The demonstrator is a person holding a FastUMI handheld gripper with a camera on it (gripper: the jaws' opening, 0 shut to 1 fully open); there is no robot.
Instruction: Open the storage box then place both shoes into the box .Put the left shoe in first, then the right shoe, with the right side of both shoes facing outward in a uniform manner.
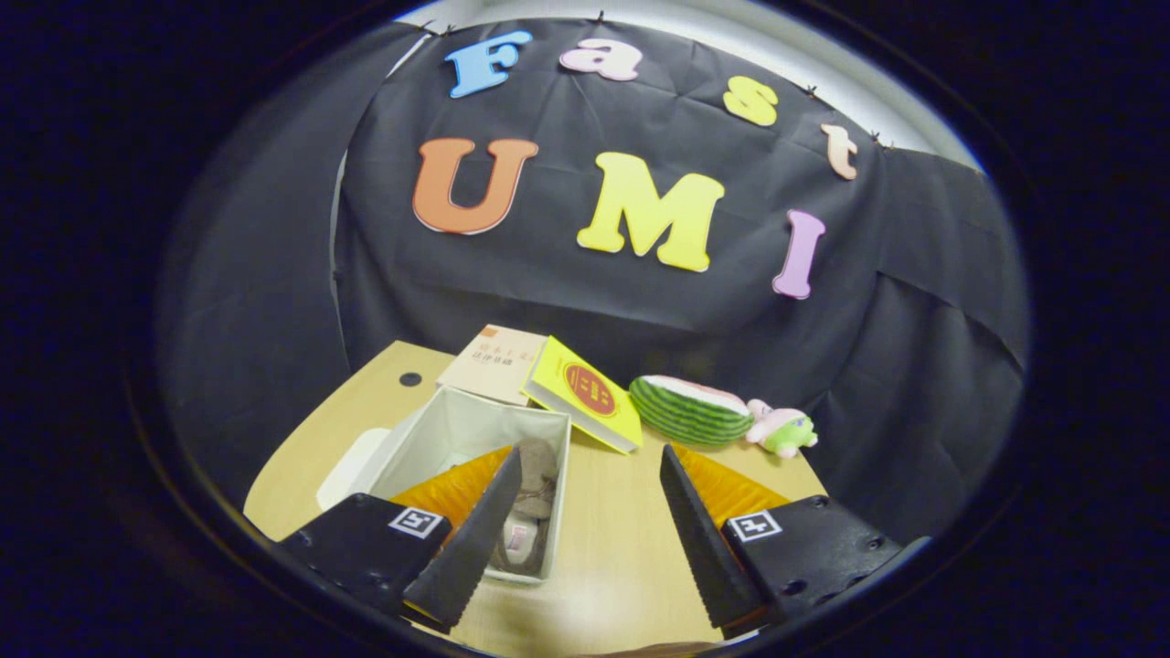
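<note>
A: The two-finger gripper [590,525] hangs over the pale wooden table [622,548], fingers spread wide, nothing between them but bare tabletop.

B: And the box?

A: The open white rectangular storage box [462,429] stands just ahead of the left finger [471,539], which crosses in front of its near right corner. Inside, along the right wall, lies a brown-grey soft shoe [535,503] with a pale, pinkish insole showing at its near end. How it is turned, I cannot tell; the finger hides part of it.

B: A lid?

A: A flat white piece [352,466] lies on the table beside the box's left wall; it could be the lid.

B: What's beyond?

A: A yellow book with a red round emblem [590,402] leans tilted by the box's far right corner, a beige book [489,361] flat behind it. Right of those, a striped green watermelon-slice toy [690,409], and touching it a small pink-and-green plush toy [781,429].
</note>
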